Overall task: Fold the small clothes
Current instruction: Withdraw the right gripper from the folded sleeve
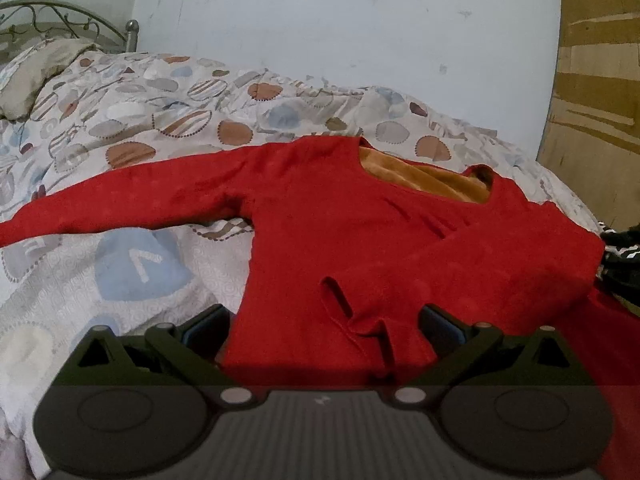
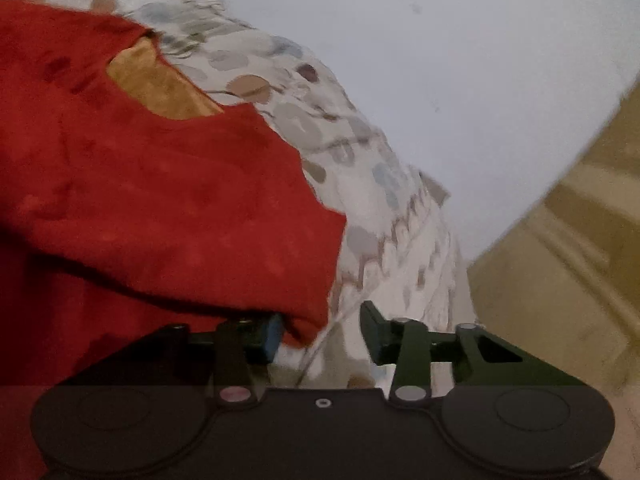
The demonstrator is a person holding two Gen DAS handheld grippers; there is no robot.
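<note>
Left gripper (image 1: 324, 332) spread wide over hem of red long-sleeved fleece top (image 1: 360, 232), gripping nothing.
Top lies flat on patterned quilt (image 1: 140, 120) on the bed, orange lining at the neck; one sleeve (image 1: 120, 200) stretched out sideways, the other looks folded across the chest. Right gripper (image 2: 320, 330) unclenched beside the top's side edge, cloth brushing one finger, not pinched. Folding barely begun: outstretched sleeve and body remain.

Matt red knit top (image 1: 360, 232) with fuzzy lining on printed cotton quilt (image 1: 140, 112).
</note>
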